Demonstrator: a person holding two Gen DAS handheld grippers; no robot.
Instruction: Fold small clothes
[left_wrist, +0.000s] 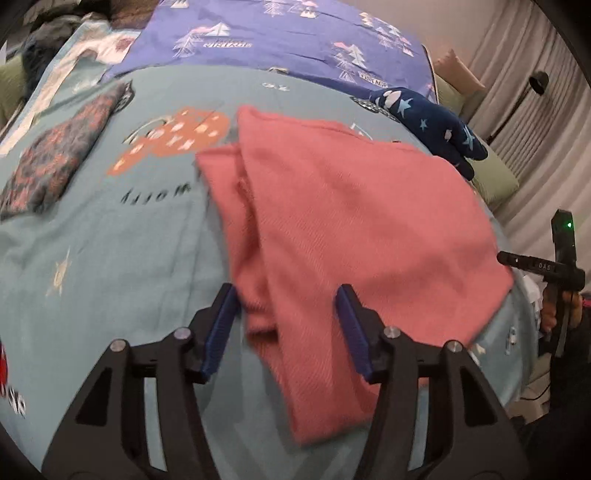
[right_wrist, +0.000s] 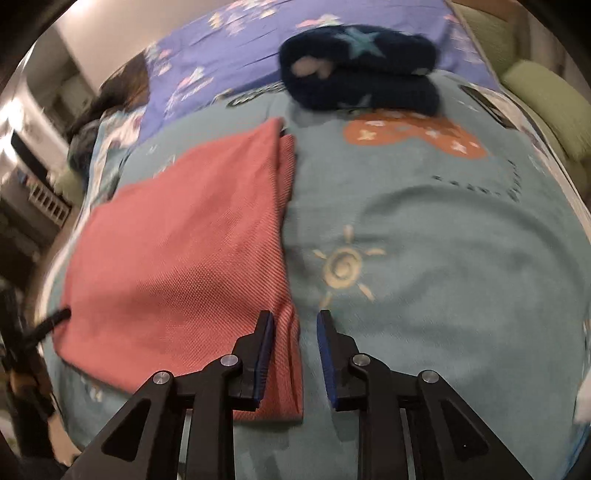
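on the far left of the bed (left_wrist: 110, 236) lies a dark patterned piece (left_wrist: 55, 166), already flat and folded by the look of it, well apart from my work. my left gripper (left_wrist: 286, 328) hangs spread over the near left edge of the pink garment (left_wrist: 351, 206), pads either side of a bunched fold but not pressing it. the pink garment lies in the middle of the teal bedspread, folded over itself, with a narrower strip showing along one side. my right gripper (right_wrist: 295, 354) stands partly spread too, its left pad over the garment's near right edge, the other over bare bedspread, pinching nothing. beyond, a navy star-print piece (right_wrist: 358, 66) waits near the purple sheet (right_wrist: 221, 48).

i judge the fold just laid and both grippers letting go. to do this well i should lift clear straight off the cloth without dragging an edge, then check the layers line up; the left side looks rumpled and may want smoothing before the next fold.

the pink cloth is a woven or fine-knit fabric with a visible ribbed texture, soft, roughly rectangular now, its right edge clean and straight, its left edge uneven.
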